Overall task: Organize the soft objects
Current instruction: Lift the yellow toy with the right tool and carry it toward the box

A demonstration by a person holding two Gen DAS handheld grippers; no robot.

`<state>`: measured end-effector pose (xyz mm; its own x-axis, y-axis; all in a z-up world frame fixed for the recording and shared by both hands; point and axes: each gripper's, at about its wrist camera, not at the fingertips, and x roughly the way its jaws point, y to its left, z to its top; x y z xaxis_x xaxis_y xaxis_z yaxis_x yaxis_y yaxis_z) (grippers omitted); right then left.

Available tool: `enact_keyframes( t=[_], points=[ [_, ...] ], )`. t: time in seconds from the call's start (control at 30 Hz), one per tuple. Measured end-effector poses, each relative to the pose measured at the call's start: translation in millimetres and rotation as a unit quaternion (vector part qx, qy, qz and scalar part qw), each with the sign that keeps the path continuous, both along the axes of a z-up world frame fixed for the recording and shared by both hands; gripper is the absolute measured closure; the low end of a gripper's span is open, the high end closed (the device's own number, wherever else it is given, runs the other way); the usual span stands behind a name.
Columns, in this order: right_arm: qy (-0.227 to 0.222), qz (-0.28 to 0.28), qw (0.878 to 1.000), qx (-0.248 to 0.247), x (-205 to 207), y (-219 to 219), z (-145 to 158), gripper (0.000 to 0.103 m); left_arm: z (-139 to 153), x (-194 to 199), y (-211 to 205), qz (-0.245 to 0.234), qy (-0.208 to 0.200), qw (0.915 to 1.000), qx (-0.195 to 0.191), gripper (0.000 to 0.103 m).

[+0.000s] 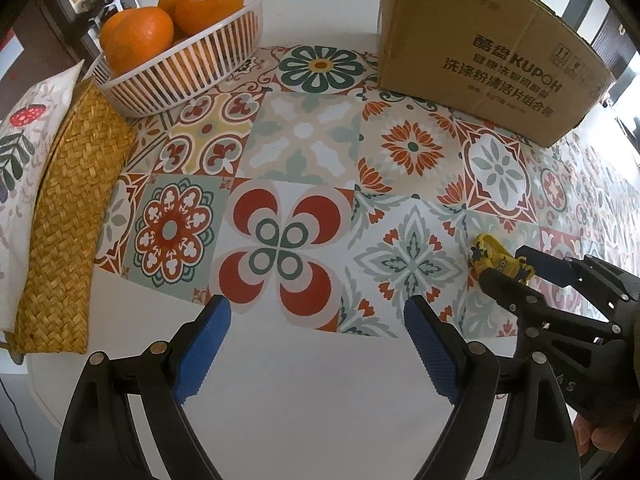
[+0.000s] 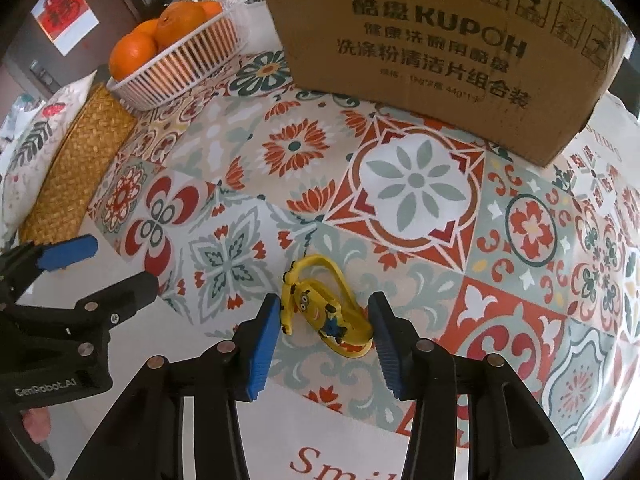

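A small yellow rubber minion toy with a loop strap (image 2: 320,308) lies on the patterned tablecloth (image 2: 416,184). My right gripper (image 2: 324,316) is open around it, one blue pad on each side; the left pad touches the strap. The toy (image 1: 490,256) also shows in the left wrist view, between the right gripper's fingers (image 1: 504,276). My left gripper (image 1: 316,320) is open and empty over the cloth's near edge; it appears in the right wrist view at the left (image 2: 108,264).
A cardboard box (image 2: 440,40) stands at the back right. A white basket of oranges (image 1: 180,60) sits at the back left. A woven straw mat (image 1: 68,220) and a floral cushion (image 1: 20,152) lie at the left edge.
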<state>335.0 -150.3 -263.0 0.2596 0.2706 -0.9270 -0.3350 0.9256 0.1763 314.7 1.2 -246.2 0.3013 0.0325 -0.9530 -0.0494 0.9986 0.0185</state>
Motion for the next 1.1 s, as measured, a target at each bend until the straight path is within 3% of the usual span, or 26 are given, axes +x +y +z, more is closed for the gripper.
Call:
enact_keyframes(
  t=[0.17,0.23,0.37,0.47,0.53,0.63,1.1],
  points=[
    [0.006,0.01,1.0,-0.006,0,5,-4,0.055,-3,1,0,-0.004,0.003,1.0,0.0,0.014],
    [0.011,0.022,1.0,-0.009,2,8,-4,0.049,-4,1,1,-0.004,0.006,1.0,-0.002,0.014],
    [0.017,0.053,0.998,-0.031,8,20,-5,0.047,-7,1,5,-0.001,0.008,1.0,-0.005,0.014],
    [0.011,0.066,0.996,-0.055,10,26,-6,0.048,-8,1,7,0.001,0.01,0.9999,-0.004,0.014],
    [-0.001,0.066,0.995,-0.074,8,29,-7,0.056,-9,2,9,0.001,0.011,0.9999,-0.001,0.014],
    [-0.006,0.049,0.997,-0.068,6,25,-6,0.065,-11,1,8,-0.001,0.011,0.9999,-0.001,0.014],
    [-0.025,-0.046,0.999,-0.013,-2,-13,19,0.066,6,6,-8,-0.027,-0.009,0.9996,-0.003,0.014]
  ],
)
